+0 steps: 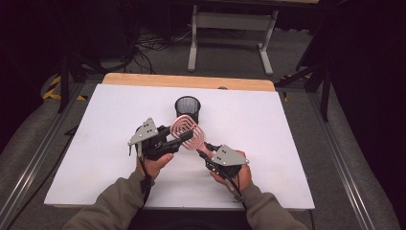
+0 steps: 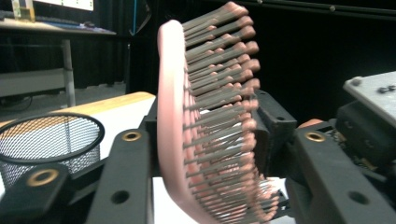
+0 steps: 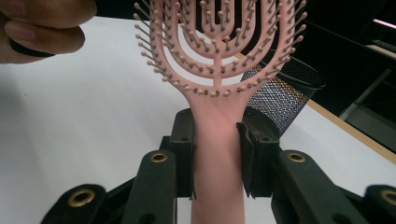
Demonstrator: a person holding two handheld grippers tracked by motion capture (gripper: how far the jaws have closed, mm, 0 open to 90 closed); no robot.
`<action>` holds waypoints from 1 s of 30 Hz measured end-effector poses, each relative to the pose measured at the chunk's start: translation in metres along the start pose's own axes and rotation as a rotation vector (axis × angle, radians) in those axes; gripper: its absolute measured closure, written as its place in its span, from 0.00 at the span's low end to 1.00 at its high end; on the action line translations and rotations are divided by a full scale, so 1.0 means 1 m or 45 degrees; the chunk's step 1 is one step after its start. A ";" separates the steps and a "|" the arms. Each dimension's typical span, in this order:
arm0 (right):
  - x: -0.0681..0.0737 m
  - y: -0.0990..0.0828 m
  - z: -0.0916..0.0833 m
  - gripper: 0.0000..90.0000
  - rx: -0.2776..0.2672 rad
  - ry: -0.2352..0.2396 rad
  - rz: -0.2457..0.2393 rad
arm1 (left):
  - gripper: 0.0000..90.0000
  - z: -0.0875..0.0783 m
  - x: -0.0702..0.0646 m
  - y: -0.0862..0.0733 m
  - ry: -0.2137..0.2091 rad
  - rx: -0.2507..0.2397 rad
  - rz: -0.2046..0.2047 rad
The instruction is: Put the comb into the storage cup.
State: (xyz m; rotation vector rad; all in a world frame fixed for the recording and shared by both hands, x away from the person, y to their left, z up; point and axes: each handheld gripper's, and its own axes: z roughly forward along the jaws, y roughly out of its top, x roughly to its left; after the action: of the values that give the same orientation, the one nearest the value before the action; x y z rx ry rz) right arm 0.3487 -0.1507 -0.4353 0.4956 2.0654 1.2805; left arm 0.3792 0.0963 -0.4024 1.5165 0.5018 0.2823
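A pink vented hairbrush (image 1: 184, 125) is held in the air over the white table (image 1: 287, 143), just in front of a black mesh cup (image 1: 187, 106). My right gripper (image 1: 203, 152) is shut on its handle; in the right gripper view (image 3: 218, 154) both pads press the handle's sides, with the head (image 3: 217, 46) pointing away. My left gripper (image 1: 184, 136) comes in from the left. In the left gripper view (image 2: 212, 123) the brush head (image 2: 205, 116) stands edge-on between the jaws, its back against one pad and its bristle tips against the other.
The mesh cup (image 2: 51, 140) stands upright and looks empty; it shows beyond the brush (image 3: 285, 88) in the right gripper view. The table's far edge is a wooden strip (image 1: 191, 80). A white frame (image 1: 230, 28) and cables are on the floor behind.
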 end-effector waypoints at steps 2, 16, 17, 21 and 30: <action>0.001 -0.001 0.001 0.77 -0.007 0.016 0.013 | 0.68 0.000 -0.003 0.001 -0.010 -0.006 0.023; 0.001 -0.005 -0.001 0.55 -0.053 0.025 0.059 | 0.70 -0.009 -0.003 0.007 0.010 -0.025 0.076; 0.000 -0.005 -0.002 0.50 -0.050 0.022 0.063 | 0.70 -0.010 -0.003 0.007 0.014 -0.025 0.081; -0.005 -0.007 -0.005 0.41 -0.043 0.012 0.073 | 0.70 -0.014 0.000 0.010 0.030 -0.020 0.094; -0.013 -0.011 -0.013 0.31 -0.074 -0.046 0.068 | 0.70 -0.019 0.004 0.013 0.065 -0.013 0.122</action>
State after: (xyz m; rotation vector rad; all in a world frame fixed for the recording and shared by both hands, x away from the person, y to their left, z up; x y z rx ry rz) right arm 0.3487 -0.1723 -0.4371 0.5472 1.9914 1.3484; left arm 0.3757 0.1154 -0.3902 1.5289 0.4681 0.3988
